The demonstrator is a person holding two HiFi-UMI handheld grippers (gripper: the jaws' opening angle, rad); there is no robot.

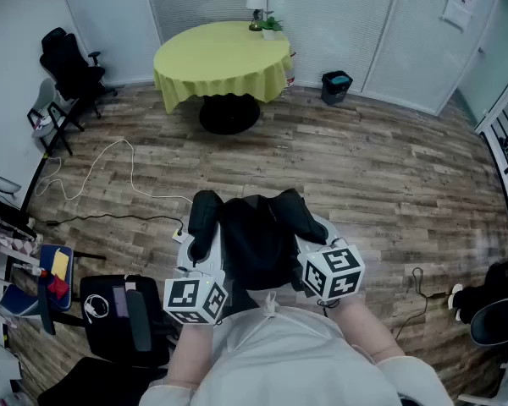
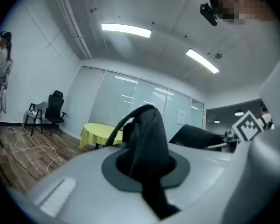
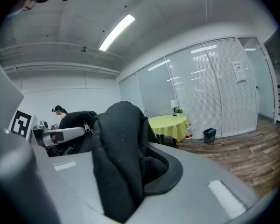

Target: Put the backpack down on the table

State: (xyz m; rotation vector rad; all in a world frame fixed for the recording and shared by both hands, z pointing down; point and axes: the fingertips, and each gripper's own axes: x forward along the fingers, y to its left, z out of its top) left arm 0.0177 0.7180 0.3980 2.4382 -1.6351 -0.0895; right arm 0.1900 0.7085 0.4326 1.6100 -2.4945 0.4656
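Note:
I hold a black backpack (image 1: 258, 239) up over the wooden floor, between both grippers and close to my body. My left gripper (image 1: 200, 252) is shut on one of its black straps (image 2: 147, 162), which bulges up out of the jaws. The right gripper (image 1: 316, 242) is shut on a thick fold of black backpack fabric (image 3: 119, 167). Across the room, a round table with a yellow-green cloth (image 1: 223, 57) stands well clear of the bag; it also shows as a table (image 2: 95, 133) in the left gripper view and a table (image 3: 170, 125) in the right gripper view.
A small lamp and plant (image 1: 261, 11) sit on the table's far edge. A black office chair (image 1: 72, 70) stands far left, a dark bin (image 1: 335, 85) beyond the table on the right. A white cable (image 1: 127, 167) trails over the floor. A black stool with gear (image 1: 123, 311) is close at my left.

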